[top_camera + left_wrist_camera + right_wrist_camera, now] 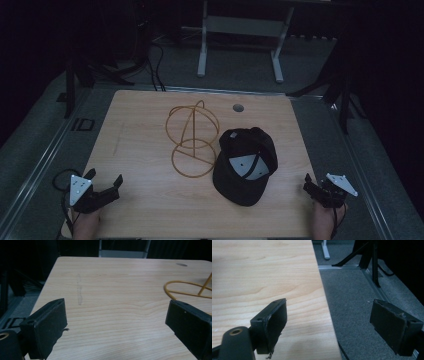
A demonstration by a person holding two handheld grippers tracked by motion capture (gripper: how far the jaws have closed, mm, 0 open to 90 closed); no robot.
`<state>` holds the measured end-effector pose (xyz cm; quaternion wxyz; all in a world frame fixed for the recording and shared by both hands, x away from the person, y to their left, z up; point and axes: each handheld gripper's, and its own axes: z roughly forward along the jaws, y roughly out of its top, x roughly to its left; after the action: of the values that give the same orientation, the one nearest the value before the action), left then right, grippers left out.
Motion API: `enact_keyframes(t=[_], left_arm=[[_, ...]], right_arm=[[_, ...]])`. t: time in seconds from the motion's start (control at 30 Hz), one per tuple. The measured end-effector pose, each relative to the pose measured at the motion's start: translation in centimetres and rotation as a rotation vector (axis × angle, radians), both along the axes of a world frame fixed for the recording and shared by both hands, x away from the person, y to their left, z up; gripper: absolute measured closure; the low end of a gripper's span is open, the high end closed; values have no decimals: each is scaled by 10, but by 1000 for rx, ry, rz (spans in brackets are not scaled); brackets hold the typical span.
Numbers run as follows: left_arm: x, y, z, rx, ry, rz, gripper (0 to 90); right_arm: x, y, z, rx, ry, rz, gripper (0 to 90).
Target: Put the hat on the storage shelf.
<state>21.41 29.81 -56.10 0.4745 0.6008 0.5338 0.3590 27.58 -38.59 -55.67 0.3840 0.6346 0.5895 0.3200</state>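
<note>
Wooden bench, dark room around it
Black cap lies upside down beside gold wire stand, mid-bench; left claw and right claw both spread wide, holding nothing, at near corners

Black cloth cap, gold wire stand, matt wood table

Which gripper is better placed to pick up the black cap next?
Probably the right gripper. It sits open at the table's right edge, near the black fabric baseball cap. The left gripper, also open, is farther off, with the gold wire stand nearer its side.
</note>
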Motion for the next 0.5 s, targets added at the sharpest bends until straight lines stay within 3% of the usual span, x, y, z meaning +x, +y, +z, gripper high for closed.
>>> enact_keyframes(t=[0.23,0.4,0.5], left_arm=[[-2,-1,2,5,-15,-21,41],[-3,-3,4,-24,-16,-37,42],[-2,-4,4,-2,6,-23,41]], right_arm=[[0,-1,0,14,2,17,141],[-2,3,6,58,-2,68,140],[-2,6,13,61,3,83,139]])
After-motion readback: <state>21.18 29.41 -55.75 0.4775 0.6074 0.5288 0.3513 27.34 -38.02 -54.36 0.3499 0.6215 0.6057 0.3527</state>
